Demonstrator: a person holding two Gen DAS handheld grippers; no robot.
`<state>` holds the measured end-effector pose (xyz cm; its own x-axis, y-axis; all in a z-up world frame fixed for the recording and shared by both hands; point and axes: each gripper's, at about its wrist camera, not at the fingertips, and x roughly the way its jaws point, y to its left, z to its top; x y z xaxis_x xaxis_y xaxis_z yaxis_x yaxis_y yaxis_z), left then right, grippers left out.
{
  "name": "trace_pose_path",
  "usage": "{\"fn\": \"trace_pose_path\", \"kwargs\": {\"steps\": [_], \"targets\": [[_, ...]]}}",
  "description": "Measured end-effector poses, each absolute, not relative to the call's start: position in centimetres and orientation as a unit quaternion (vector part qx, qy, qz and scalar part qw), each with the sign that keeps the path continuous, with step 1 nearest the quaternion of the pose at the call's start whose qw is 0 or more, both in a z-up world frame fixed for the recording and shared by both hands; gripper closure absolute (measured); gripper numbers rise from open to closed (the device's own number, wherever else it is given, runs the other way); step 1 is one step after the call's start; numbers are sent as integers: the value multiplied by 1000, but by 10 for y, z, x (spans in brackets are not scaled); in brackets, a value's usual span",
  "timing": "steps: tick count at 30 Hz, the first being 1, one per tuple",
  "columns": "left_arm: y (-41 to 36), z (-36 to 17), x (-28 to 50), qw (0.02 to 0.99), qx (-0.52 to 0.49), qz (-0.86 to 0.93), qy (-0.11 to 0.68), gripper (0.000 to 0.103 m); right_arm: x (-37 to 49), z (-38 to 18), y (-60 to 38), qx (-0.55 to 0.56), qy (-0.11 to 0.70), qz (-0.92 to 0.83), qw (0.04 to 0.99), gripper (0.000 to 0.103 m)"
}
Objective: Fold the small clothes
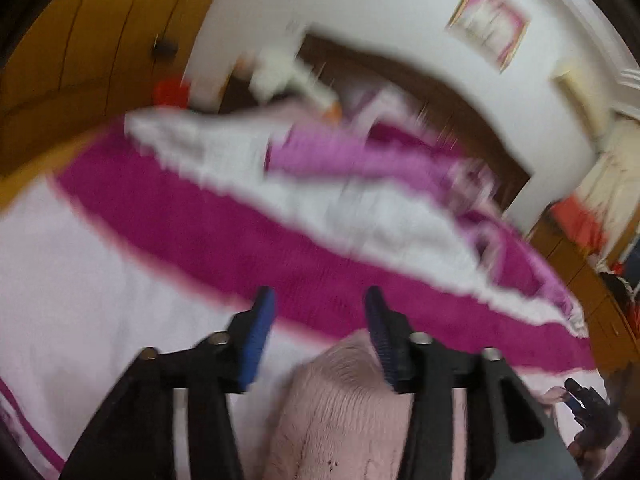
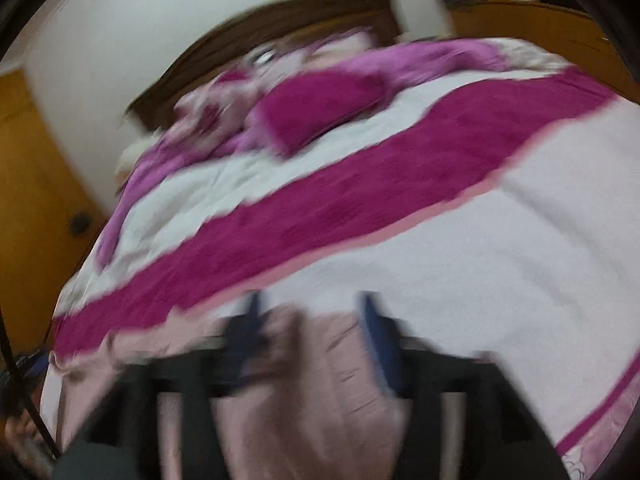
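Observation:
A pale pink knitted garment [image 1: 340,412] lies on the bed, below and between the fingers of my left gripper [image 1: 318,312], which is open above it. Its blue pads [image 1: 256,336] stand wide apart and hold nothing. In the right wrist view the same pink garment [image 2: 320,392] lies under my right gripper [image 2: 312,320], whose jaws are open with the cloth between and beneath them; the view is blurred. The right gripper also shows at the lower right of the left wrist view [image 1: 588,404].
The bed has a white cover [image 2: 500,260] with a wide magenta stripe [image 2: 320,216]. Magenta and pink pillows [image 2: 316,116] lie by the dark wooden headboard [image 2: 280,16]. Wooden wardrobe doors [image 1: 80,40] stand at the left. A framed picture [image 1: 488,24] hangs on the white wall.

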<state>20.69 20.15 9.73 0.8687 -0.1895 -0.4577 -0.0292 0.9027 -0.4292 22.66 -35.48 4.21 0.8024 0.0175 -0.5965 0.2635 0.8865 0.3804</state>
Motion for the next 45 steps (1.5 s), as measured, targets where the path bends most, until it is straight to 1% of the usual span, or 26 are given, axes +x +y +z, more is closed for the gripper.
{"fn": "trace_pose_path", "kwargs": {"steps": [2, 4, 8, 9, 11, 14, 15, 16, 17, 21, 24, 26, 28, 30, 31, 33, 36, 39, 40, 42, 43, 44, 45], "targets": [[211, 109, 190, 949, -207, -44, 234, 64, 224, 47, -360, 220, 289, -64, 929, 29], [222, 112, 171, 946, -204, -58, 246, 63, 224, 52, -358, 196, 291, -51, 935, 29], [234, 97, 140, 926, -193, -79, 315, 55, 223, 59, -345, 138, 316, -42, 938, 29], [233, 90, 131, 916, -187, -95, 343, 55, 220, 60, -340, 126, 325, -38, 936, 29], [231, 78, 119, 901, -184, -118, 374, 55, 214, 62, -330, 109, 348, -25, 931, 29], [225, 60, 99, 873, -212, -150, 412, 51, 190, 66, -312, 84, 372, -8, 924, 29], [223, 52, 91, 861, -226, -163, 426, 48, 183, 67, -307, 75, 378, -6, 923, 27], [221, 46, 87, 854, -234, -169, 433, 47, 175, 67, -304, 70, 386, -5, 920, 23], [221, 42, 83, 849, -242, -171, 437, 46, 169, 66, -303, 72, 396, -8, 916, 22], [226, 19, 74, 825, -303, -164, 448, 46, 142, 59, -313, 150, 448, -17, 881, 21], [236, 3, 76, 809, -373, -150, 429, 46, 121, 56, -326, 188, 454, -54, 869, 18], [239, -3, 78, 810, -391, -134, 415, 46, 110, 51, -336, 229, 441, -87, 863, 15], [236, -5, 80, 814, -407, -122, 396, 46, 100, 29, -350, 338, 431, -95, 831, 14], [232, -5, 83, 814, -423, -108, 383, 46, 94, -6, -359, 454, 423, -72, 781, 14], [231, -6, 83, 811, -432, -105, 379, 46, 91, -21, -362, 495, 419, -65, 758, 14], [228, -9, 85, 802, -453, -104, 375, 46, 80, -28, -366, 534, 366, -63, 760, 14], [220, -8, 94, 791, -457, -115, 391, 46, 81, -39, -362, 561, 348, -8, 751, 21], [218, -10, 100, 776, -469, -131, 402, 46, 89, -44, -359, 549, 332, 9, 767, 33], [217, -11, 102, 770, -477, -136, 401, 48, 91, -45, -358, 549, 330, 11, 768, 34], [215, -15, 106, 756, -493, -150, 404, 59, 97, -45, -354, 537, 328, 22, 777, 38], [214, -19, 109, 750, -499, -147, 407, 63, 100, -45, -352, 528, 333, 21, 781, 40], [215, -21, 109, 750, -502, -139, 408, 72, 103, -46, -353, 527, 334, 20, 782, 40], [217, -25, 108, 747, -513, -123, 405, 81, 103, -46, -356, 531, 330, 21, 780, 43]]}}
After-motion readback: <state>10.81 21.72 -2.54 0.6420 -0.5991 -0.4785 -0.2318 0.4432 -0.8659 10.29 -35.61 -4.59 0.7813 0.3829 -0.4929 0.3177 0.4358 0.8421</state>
